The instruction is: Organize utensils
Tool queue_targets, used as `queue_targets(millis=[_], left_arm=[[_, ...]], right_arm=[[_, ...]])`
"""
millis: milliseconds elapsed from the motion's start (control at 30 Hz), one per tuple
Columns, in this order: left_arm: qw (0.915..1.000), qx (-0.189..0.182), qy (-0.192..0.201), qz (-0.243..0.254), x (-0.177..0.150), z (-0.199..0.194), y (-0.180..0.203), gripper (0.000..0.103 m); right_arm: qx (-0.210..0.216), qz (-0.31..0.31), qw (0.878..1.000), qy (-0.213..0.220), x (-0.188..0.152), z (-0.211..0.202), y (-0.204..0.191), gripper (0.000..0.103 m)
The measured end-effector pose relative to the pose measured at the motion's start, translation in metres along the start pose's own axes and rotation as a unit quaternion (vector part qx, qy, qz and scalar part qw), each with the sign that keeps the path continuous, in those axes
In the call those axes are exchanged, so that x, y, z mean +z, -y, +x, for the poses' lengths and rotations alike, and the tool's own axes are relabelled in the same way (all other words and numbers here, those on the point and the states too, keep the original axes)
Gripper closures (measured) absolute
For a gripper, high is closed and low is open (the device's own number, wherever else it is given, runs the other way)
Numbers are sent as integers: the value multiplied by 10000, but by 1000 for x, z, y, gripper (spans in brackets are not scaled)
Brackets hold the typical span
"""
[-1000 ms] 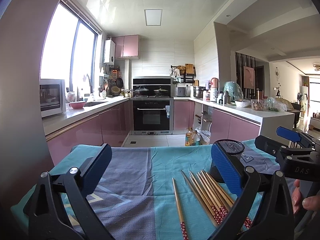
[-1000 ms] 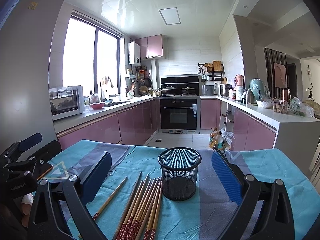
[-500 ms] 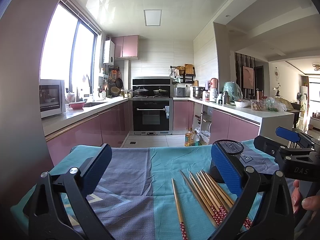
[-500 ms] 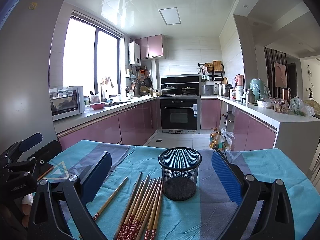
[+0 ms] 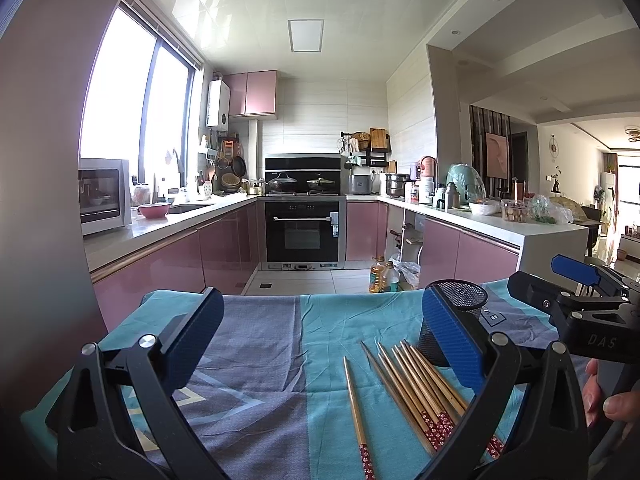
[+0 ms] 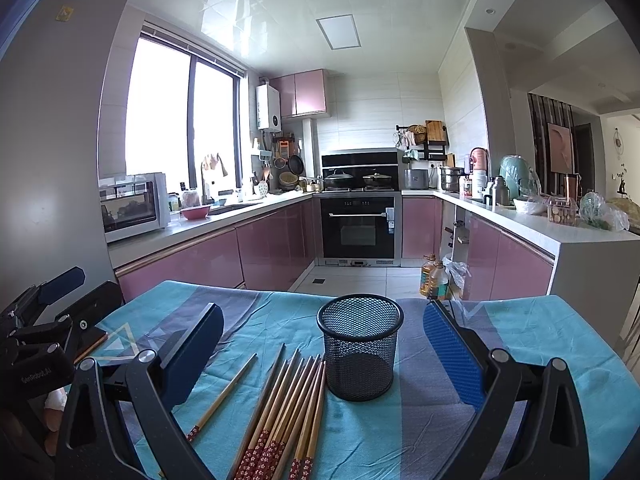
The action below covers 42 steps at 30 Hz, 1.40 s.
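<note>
Two hand-held grippers over a bench covered with a teal and grey-blue cloth (image 6: 400, 432). The left gripper (image 5: 320, 344) has its jaws spread wide, nothing between them; the right gripper (image 6: 324, 356) likewise stands wide and empty. One black mesh cup (image 6: 360, 346) stands upright near the middle of the bench, apart from every jaw. Just beside its left wall lies a bundle of chopsticks (image 6: 286, 412), roughly eight though overlap prevents an exact count, red-patterned ends toward the near edge. One single chopstick (image 6: 224, 394) lies apart, left of the bundle. In the left wrist view the right finger pad (image 5: 450, 340) partly hides the cup. Behind the bench: pink cabinets (image 6: 276, 246), one oven (image 6: 358, 228), one microwave (image 6: 132, 204).
</note>
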<state>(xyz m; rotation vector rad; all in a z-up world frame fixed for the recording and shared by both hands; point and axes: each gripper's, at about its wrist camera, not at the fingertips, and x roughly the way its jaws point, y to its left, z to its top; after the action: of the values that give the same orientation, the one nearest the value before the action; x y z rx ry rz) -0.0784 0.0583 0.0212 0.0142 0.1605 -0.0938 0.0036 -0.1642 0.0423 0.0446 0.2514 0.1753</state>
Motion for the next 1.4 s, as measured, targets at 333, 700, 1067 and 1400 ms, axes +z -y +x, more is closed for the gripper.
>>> queue_targets(millis=[333,700,1067,1400], left_arm=[[10000,-5,2,-1,0,2,2,5],[10000,-17,10,-4,-1,1,3,5],[10000,-16,13,1,-1,1,3,5],[10000,-22,5,8,0,3,5,5]], right_arm=[[9,7,10000,4,0,0,0,6],[9,12,10000,9,-1,0,0,6],[17,22,10000,17,0,1,0,6],[19,31,10000,14,-1,1,0,6]])
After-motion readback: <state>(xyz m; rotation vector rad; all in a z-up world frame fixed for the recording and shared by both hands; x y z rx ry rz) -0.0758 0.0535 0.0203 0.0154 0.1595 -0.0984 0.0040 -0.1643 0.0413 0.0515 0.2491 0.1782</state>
